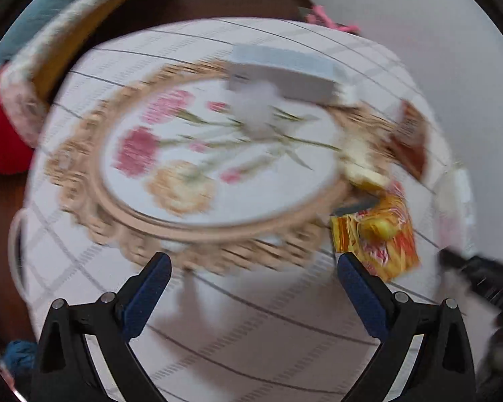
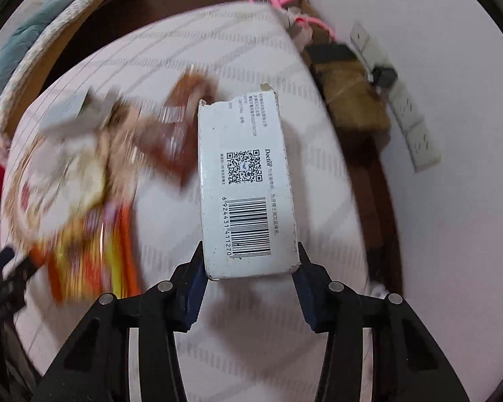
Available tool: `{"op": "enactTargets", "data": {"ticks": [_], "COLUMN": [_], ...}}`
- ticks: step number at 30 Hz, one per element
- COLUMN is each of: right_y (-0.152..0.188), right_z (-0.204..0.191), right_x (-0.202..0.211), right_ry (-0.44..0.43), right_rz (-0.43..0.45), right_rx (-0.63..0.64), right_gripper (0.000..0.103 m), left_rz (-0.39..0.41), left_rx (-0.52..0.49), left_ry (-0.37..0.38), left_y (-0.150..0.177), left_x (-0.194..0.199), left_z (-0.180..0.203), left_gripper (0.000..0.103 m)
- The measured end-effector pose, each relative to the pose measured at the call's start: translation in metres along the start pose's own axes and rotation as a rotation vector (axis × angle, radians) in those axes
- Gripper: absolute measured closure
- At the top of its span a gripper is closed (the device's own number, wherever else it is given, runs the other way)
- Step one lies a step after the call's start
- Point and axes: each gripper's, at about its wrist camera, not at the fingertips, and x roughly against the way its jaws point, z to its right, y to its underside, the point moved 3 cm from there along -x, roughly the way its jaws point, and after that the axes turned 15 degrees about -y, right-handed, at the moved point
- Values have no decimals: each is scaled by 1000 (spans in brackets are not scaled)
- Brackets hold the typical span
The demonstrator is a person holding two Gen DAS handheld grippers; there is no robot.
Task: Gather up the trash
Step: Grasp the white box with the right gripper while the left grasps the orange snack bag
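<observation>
My right gripper (image 2: 249, 261) is shut on a white cardboard box (image 2: 248, 187) with a barcode and QR code, held above the round table. My left gripper (image 1: 253, 263) is open and empty over the table's near side. On the table lie an orange-yellow snack wrapper (image 1: 382, 234), also in the right wrist view (image 2: 90, 248), a brown wrapper (image 1: 410, 134), also in the right wrist view (image 2: 181, 127), a grey-white box (image 1: 285, 70), crumpled white tissue (image 1: 255, 107) and a pale crumpled scrap (image 1: 362, 164). Both views are motion-blurred.
The round table (image 1: 218, 335) has a checked white cloth and a floral mat (image 1: 198, 167) with a woven border. A bed (image 1: 33, 33) stands at the far left. A wall with sockets (image 2: 415, 127) and a brown bag (image 2: 352, 100) are to the right.
</observation>
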Motion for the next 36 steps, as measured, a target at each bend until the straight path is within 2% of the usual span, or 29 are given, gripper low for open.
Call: {"op": "enactTargets", "data": {"ticks": [4, 6, 7, 9, 12, 15, 16, 17, 19, 27, 30, 33, 36], "right_y": [23, 24, 24, 22, 13, 6, 4, 2, 4, 35, 43, 48, 50], "right_z": [6, 11, 13, 17, 17, 10, 9, 5, 5, 35, 46, 50, 48], "right_x": [6, 11, 13, 18, 16, 0, 1, -1, 2, 24, 25, 25, 26], "right_ry": [-26, -43, -44, -50, -56, -23, -11, -11, -8, 18, 18, 24, 35], "right_rz": [15, 35, 51, 86, 98, 83, 95, 96, 107, 125, 121, 123, 122], "right_rx": [-31, -61, -72, -92, -84, -42, -21, 1, -1, -83, -108, -107, -97], "right_gripper": [50, 38, 38, 38, 38, 36, 38, 48, 49, 50, 50, 50, 50], "left_rz": [-37, -56, -65, -74, -31, 0, 0, 2, 11, -22, -39, -5, 38], "left_rx": [-39, -27, -20, -17, -6, 1, -4, -9, -22, -60, -76, -116, -150], "left_ry": [128, 169, 188, 209, 184, 146, 141, 134, 127, 237, 248, 164, 120], "left_y": [1, -2, -3, -7, -10, -5, -3, -4, -3, -4, -9, -12, -10], "left_x": [-4, -6, -7, -3, 9, 17, 18, 17, 18, 14, 5, 0, 6], "left_z": [35, 45, 47, 49, 41, 32, 32, 30, 30, 71, 92, 107, 111], "left_gripper": [4, 5, 13, 19, 19, 19, 19, 19, 19, 19, 20, 62, 76]}}
